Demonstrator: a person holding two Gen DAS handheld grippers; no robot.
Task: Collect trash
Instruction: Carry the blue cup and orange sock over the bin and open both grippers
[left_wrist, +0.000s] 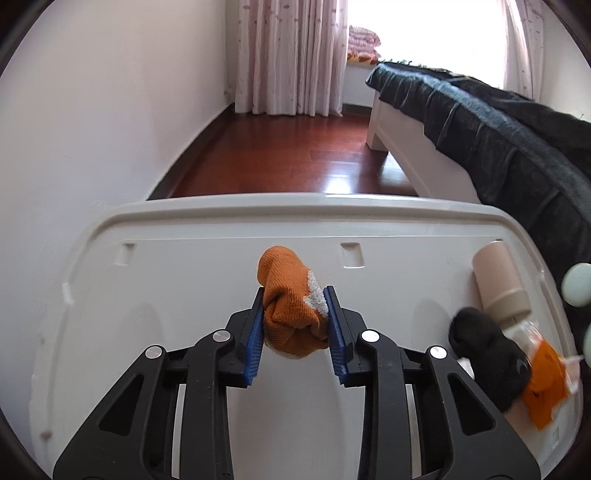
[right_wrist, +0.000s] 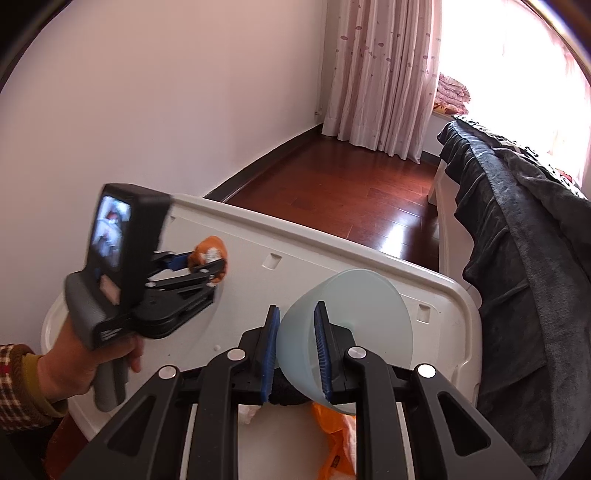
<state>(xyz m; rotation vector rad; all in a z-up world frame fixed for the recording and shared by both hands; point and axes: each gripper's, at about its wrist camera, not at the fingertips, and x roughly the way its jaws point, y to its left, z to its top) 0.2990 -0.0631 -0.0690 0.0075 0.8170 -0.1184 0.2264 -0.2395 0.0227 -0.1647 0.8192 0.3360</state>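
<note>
Left gripper (left_wrist: 295, 317) angles down over the white table (left_wrist: 184, 280), blue pads (left_wrist: 255, 343) clamped on an orange knitted cloth (left_wrist: 291, 314) with a white patch; the cloth bulges out ahead of the fingertips and hangs a bit below them, whether it touches the tabletop can't tell. In the right wrist view the same left gripper (right_wrist: 210, 264) sits at left, tilted down and toward the far table edge, held pistol-style by a hand (right_wrist: 74, 362) with a checked sleeve (right_wrist: 14, 380) at the wrist; small screen on the unit's back faces the camera. Right gripper (right_wrist: 297, 350) also points down at an angle, jaws narrow, pinching the wall of a pale blue translucent bowl (right_wrist: 354, 325), one pad inside and one outside, bowl tipped with its opening toward the camera and raised off the table. Other trash sits at the table's right end: a beige cylinder (left_wrist: 498, 280) lying on its side, a black balled cloth (left_wrist: 487, 350) just beside it, an orange plastic wrapper (left_wrist: 543, 391) touching the black cloth. Dark blanket-covered bed (left_wrist: 480, 122) right of the table, red wood floor (left_wrist: 295, 155) beyond, pink curtains (left_wrist: 288, 55) at back.
</note>
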